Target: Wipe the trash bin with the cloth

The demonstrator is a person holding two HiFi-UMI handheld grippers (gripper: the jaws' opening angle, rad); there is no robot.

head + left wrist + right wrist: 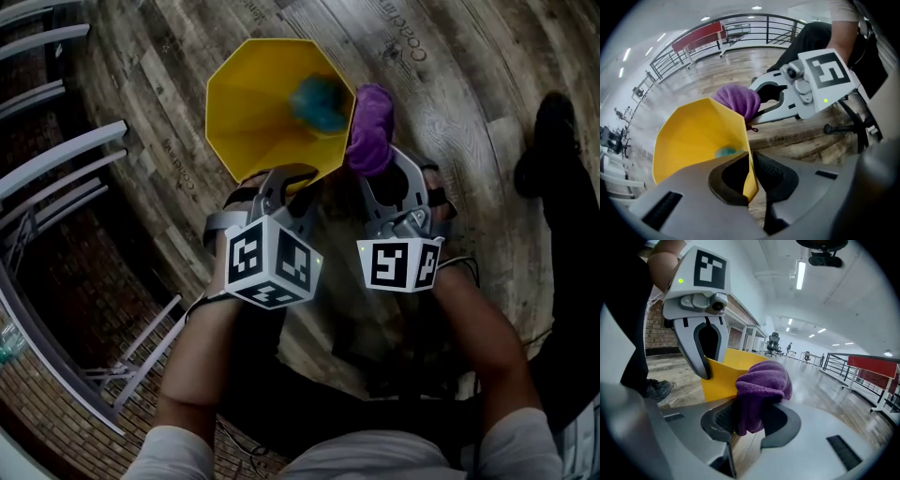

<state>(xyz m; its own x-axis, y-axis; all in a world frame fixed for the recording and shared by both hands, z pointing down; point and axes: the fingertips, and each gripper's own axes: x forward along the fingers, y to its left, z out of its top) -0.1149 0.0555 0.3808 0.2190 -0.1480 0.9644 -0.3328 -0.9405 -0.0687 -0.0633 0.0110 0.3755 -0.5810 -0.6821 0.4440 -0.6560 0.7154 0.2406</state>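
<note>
The person's forearms [202, 356] reach down to two marker-cubed tools; the left gripper [751, 182] pinches the near wall of the yellow trash bin [258, 108] between its dark pads, one pad inside the rim and one outside; the right gripper [749, 420] is clamped on a bunched purple cloth [371, 131], which bulges out of its jaws just beside the bin's right-hand rim, though contact there cannot be made out; a blurred teal object [319, 103] sits deep inside the open, many-sided bin; beyond runs a wood-plank floor [469, 84], with a dark shoe [548, 141] to the right and a grey metal railing [66, 155] to the left.
</note>
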